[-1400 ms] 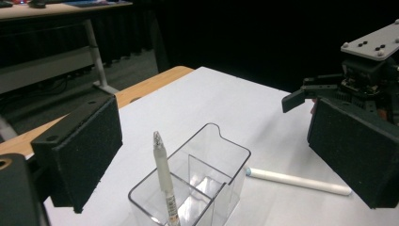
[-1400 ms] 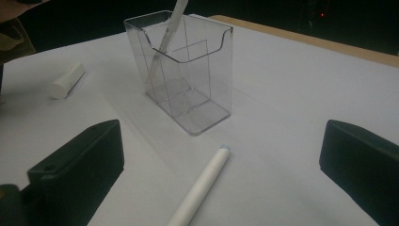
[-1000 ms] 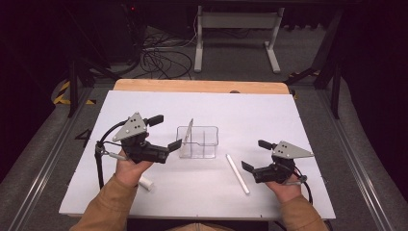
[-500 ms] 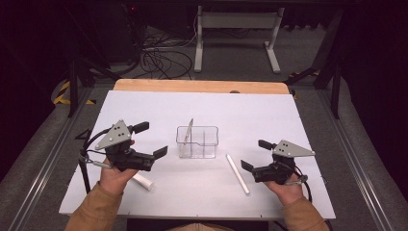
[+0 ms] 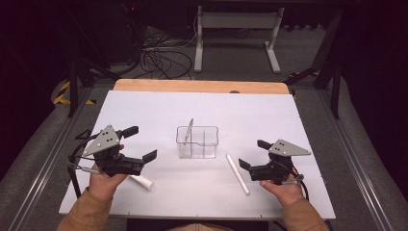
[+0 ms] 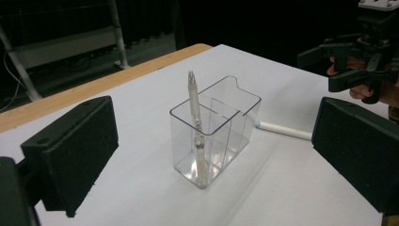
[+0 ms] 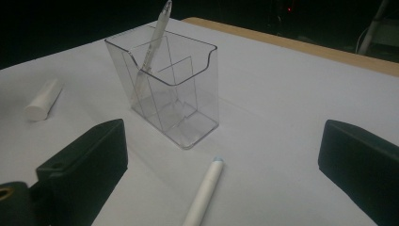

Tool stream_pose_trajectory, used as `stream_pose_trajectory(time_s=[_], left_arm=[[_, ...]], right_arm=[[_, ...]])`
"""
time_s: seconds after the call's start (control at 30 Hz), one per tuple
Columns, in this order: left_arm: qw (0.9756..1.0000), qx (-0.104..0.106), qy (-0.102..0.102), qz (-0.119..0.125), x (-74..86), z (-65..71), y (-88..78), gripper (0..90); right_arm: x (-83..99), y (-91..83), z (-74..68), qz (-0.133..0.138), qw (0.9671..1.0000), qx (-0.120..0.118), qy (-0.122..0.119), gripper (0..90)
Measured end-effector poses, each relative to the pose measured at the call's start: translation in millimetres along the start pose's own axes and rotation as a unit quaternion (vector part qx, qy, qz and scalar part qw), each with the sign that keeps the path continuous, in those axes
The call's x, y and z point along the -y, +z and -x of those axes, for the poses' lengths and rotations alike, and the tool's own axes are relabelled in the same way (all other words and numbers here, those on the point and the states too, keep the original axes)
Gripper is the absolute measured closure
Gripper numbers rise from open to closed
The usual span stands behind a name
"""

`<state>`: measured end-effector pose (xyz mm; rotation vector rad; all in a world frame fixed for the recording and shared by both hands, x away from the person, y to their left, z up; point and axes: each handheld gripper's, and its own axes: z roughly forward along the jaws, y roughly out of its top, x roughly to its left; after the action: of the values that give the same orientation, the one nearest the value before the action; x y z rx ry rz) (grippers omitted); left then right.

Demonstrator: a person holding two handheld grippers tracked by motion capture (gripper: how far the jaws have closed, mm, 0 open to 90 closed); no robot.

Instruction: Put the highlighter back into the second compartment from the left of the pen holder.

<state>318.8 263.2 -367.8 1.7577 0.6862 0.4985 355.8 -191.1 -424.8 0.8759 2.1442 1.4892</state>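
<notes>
Holder [image 5: 197, 141] stands mid-table [image 5: 288, 115], one pen [image 5: 189, 133] leaning in its left compartment. Second pen [image 5: 237, 173] lies just right of it; a stick [image 5: 142, 181] lies front-left.

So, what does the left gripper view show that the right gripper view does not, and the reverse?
The left gripper view adds the right gripper, open, beyond the box. The right gripper view adds a short white tube lying to the box's left. Both share the clear box, the pen standing in it and the white marker lying beside it.
</notes>
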Motion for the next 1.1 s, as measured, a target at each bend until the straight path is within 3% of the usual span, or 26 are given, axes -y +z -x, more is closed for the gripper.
stream_pose_trajectory(time_s=[0.1,0.3,0.4,0.53,0.6,1.1], left_arm=[[1.0000,-0.001,0.002,-0.001,0.8,0.5,-1.3,1.9],[1.0000,-0.004,0.008,-0.003,2.3,1.0,-3.1,1.9],[1.0000,-0.004,0.005,-0.005,3.5,0.8,-3.4,1.9],[0.9999,-0.005,0.005,-0.010,4.2,0.0,-5.0,2.2],[0.9999,-0.007,0.006,-0.007,4.2,0.5,-6.2,2.2],[0.9999,-0.011,0.010,-0.002,2.5,1.9,-11.5,2.4]], right_arm=[[-0.1,-0.5,-0.3,-0.002,1.0000,0.007,0.004,3.0],[-0.7,-0.7,-2.6,-0.002,0.9997,0.018,-0.016,6.5],[-2.3,0.1,-4.6,-0.015,0.9997,0.014,-0.014,7.7],[-4.8,0.7,-10.9,-0.028,0.9980,0.047,-0.032,10.1],[-6.2,1.4,-14.9,-0.028,0.9975,0.052,-0.039,11.9],[-16.2,12.3,-31.3,-0.046,0.9976,0.036,-0.039,10.8]])
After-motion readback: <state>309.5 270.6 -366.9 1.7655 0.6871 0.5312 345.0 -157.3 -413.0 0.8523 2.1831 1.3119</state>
